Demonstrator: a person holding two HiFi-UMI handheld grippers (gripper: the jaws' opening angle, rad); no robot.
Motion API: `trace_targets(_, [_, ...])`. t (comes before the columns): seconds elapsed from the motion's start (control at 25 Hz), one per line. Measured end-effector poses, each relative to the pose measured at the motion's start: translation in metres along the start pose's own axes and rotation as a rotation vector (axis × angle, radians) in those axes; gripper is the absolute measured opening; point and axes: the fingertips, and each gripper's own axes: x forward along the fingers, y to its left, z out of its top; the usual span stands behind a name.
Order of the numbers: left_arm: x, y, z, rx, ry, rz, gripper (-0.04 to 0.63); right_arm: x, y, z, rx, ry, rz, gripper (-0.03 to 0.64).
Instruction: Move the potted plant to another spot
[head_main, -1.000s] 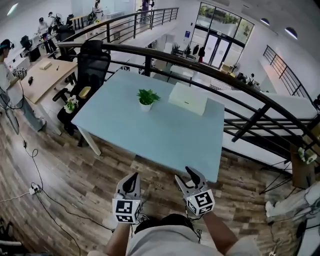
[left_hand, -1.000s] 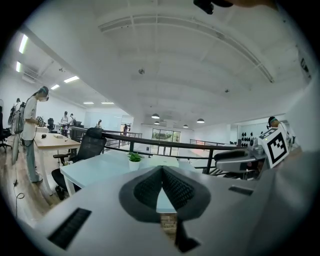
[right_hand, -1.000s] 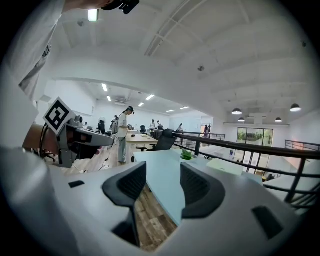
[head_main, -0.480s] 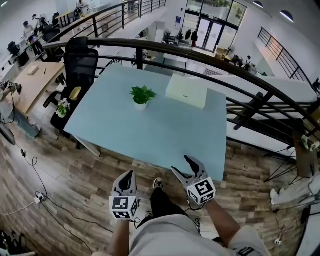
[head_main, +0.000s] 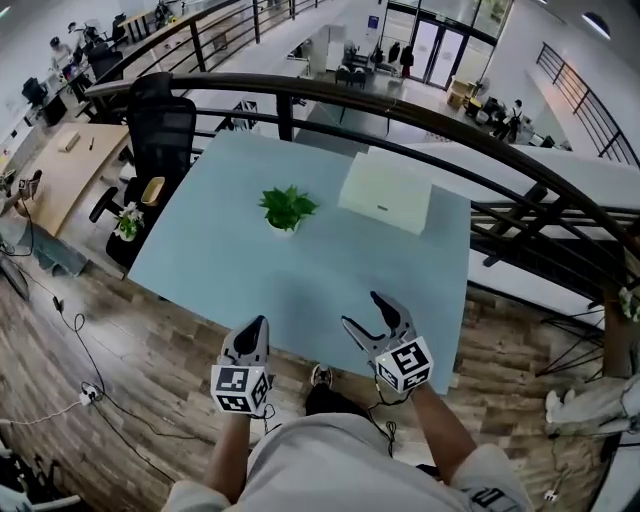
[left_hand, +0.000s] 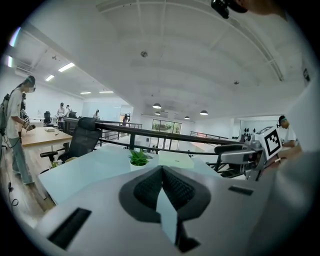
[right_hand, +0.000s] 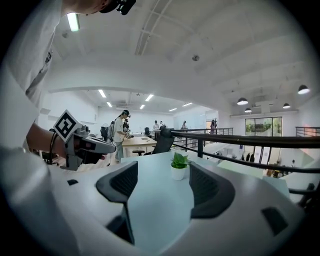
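A small green potted plant (head_main: 287, 208) in a white pot stands on the light blue table (head_main: 300, 285), towards its far side. The plant also shows in the left gripper view (left_hand: 138, 159) and between the jaws' line of sight in the right gripper view (right_hand: 178, 166), still far off. My left gripper (head_main: 259, 323) hovers at the table's near edge, shut and empty (left_hand: 162, 171). My right gripper (head_main: 362, 310) is over the near edge beside it. Its jaws are opening, with nothing between them (right_hand: 162, 187).
A flat white box (head_main: 386, 192) lies on the table to the right of the plant. A dark railing (head_main: 420, 112) runs behind the table. A black office chair (head_main: 160, 128) and a small flower pot (head_main: 127, 222) stand at the table's left. Cables (head_main: 75, 345) trail over the wooden floor.
The person has walked up to the table, so both grippers now reach its near edge. The right gripper's jaws have spread wider. The left gripper stays shut.
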Motion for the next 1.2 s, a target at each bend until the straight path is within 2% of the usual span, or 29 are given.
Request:
trace_targets(0.28, [0.056,0.017,-0.005,-0.008,0.062,0.025,0.012,0.031,-0.04,-0.014,0.021,0.015,0.026,0.314])
trace_targets(0.56, [0.085,0.035,-0.023,-0.062,0.096,0.041,0.012,0.064,-0.058,-0.039,0.028,0.074,0.05,0.325])
trace_targets(0.72, [0.095,0.043,-0.033,-0.087,0.117,0.047,0.012,0.078,-0.057,-0.054,0.055,0.115,0.069,0.33])
trace_targets(0.92, [0.115,0.061,-0.042,-0.055,0.157,0.033,0.012,0.111,-0.054,-0.064,0.038,0.153,0.093,0.337])
trace_targets(1.2, [0.142,0.089,-0.064,-0.078,0.231,0.021,0.012,0.156,-0.055,-0.077,0.068,0.19,0.092,0.344])
